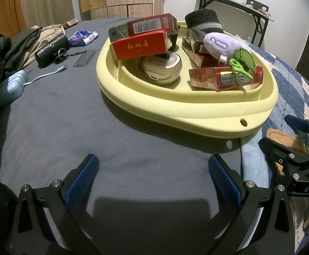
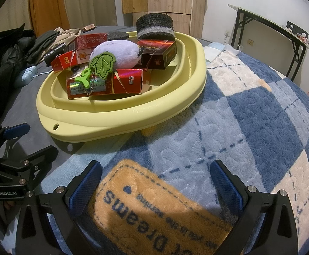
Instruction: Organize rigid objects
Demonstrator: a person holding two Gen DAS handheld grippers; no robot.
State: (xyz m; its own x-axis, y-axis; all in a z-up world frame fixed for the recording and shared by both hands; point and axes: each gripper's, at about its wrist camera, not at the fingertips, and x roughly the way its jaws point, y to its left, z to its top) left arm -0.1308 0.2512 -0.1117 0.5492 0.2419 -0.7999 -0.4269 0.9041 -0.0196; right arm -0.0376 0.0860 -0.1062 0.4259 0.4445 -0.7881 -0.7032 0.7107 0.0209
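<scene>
A pale yellow basin (image 1: 197, 110) (image 2: 133, 114) sits on the bed. It holds several red cigarette boxes (image 1: 140, 45) (image 2: 124, 80), a dark box (image 2: 158, 55), a round cream case (image 1: 162, 67), a purple plush keychain with a green leaf (image 1: 220, 44) (image 2: 116, 53) and a black foam roll (image 1: 203, 21) (image 2: 154, 26). My left gripper (image 1: 153, 176) is open and empty over the grey sheet, short of the basin. My right gripper (image 2: 155, 180) is open and empty over the blue blanket, also short of the basin. Each gripper shows at the edge of the other's view.
On the grey sheet (image 1: 69, 116) to the left lie a black pouch (image 1: 51, 50), a blue-and-white packet (image 1: 82, 37), a small keyboard-shaped charm (image 1: 84, 58), a light-blue device with a cable (image 1: 10, 87) and piled clothes (image 1: 12, 44). A blue checked blanket (image 2: 260, 116) covers the right. A folding table (image 2: 271, 25) stands behind.
</scene>
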